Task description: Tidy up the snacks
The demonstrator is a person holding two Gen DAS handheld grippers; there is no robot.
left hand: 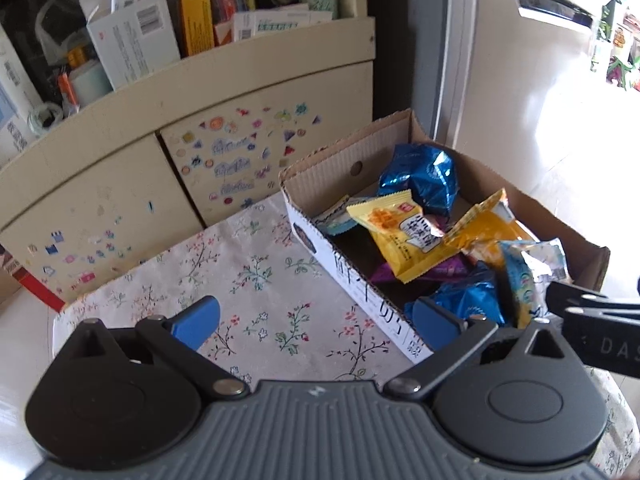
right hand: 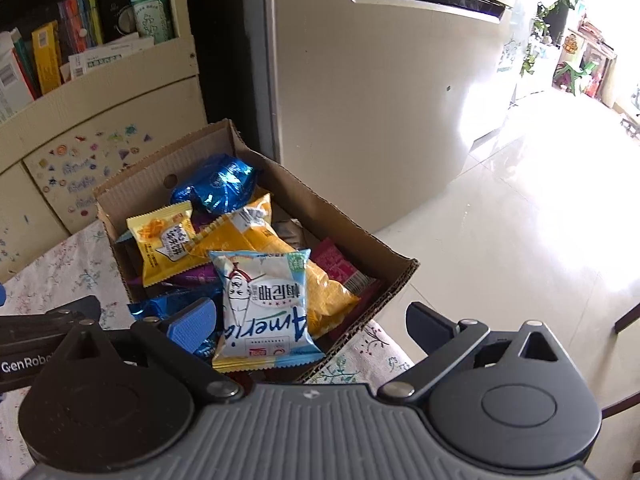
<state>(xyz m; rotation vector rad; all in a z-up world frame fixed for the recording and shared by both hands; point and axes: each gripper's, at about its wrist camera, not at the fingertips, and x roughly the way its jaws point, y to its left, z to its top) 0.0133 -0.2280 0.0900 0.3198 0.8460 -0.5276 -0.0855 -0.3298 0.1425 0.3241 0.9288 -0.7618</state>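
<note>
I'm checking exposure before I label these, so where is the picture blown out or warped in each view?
Left wrist view: the floor at right is washed out white, and the cabinet edges bow from the fisheye. Right wrist view: glare whitens the floor and streaks the fridge; the cardboard box and white snack pack stay sharp.

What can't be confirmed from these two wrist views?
- Purple packet: mostly buried under the yellow packets, both views.
- Cardboard box near end: cut off by the left gripper body, left view.
- White packet: released or touching the right gripper? Unclear.
</note>
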